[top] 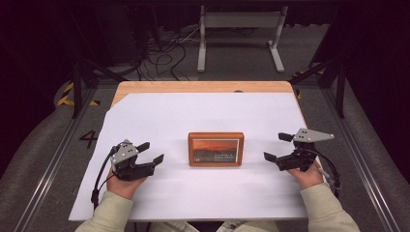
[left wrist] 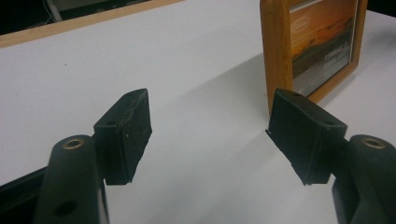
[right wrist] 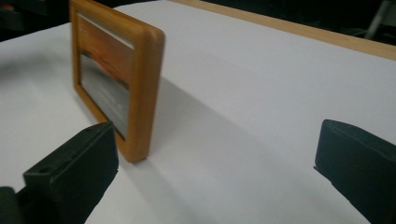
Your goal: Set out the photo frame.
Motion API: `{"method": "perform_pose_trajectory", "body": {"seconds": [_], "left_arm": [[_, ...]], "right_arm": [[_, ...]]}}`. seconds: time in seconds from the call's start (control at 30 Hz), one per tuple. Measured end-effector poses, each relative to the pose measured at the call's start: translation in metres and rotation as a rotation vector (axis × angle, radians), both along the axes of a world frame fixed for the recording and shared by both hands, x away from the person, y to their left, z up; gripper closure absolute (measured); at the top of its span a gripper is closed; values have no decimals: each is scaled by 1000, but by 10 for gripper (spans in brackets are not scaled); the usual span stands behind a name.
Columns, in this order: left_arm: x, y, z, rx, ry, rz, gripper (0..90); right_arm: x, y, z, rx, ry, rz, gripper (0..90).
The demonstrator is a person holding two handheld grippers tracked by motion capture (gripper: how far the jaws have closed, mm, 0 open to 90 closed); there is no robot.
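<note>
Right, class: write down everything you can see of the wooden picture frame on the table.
The picture frame is a small landscape rectangle with a thick, rounded, orange-brown rim that looks like wood. Behind a glossy pane sits a print of an orange sunset sky over dark land, with a grey band of pale lettering too small to read. It stands upright on its lower edge on the white sheet, near the middle of the table, facing the person. Nothing else touches it; it casts a soft shadow behind.

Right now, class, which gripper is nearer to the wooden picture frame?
Right, slightly. The right gripper sits just off the wooden picture frame at its right edge; the left gripper lies a bit farther from its left edge. Both are open.
</note>
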State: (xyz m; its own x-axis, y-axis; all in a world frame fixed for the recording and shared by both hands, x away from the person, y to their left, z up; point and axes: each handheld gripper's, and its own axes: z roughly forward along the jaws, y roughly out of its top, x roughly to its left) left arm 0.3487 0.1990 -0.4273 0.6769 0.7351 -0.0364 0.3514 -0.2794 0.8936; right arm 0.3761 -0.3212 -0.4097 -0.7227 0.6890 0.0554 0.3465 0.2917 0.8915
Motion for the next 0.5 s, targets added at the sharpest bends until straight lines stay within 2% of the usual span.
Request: {"method": "perform_pose_trajectory", "body": {"seconds": [0.1,0.17,0.23,0.5], "left_arm": [[1,0,-1,8,4,-3,301],[1,-1,-3,9,8,-3,301],[2,-1,-3,18,11,-5,302],[4,-1,-6,15,18,-5,303]], "right_arm": [[2,-1,-9,-1,16,-25,0],[5,0,-17,4,49,-22,0],[6,2,-23,-1,59,-20,0],[5,7,-25,-2,30,-14,0]]}}
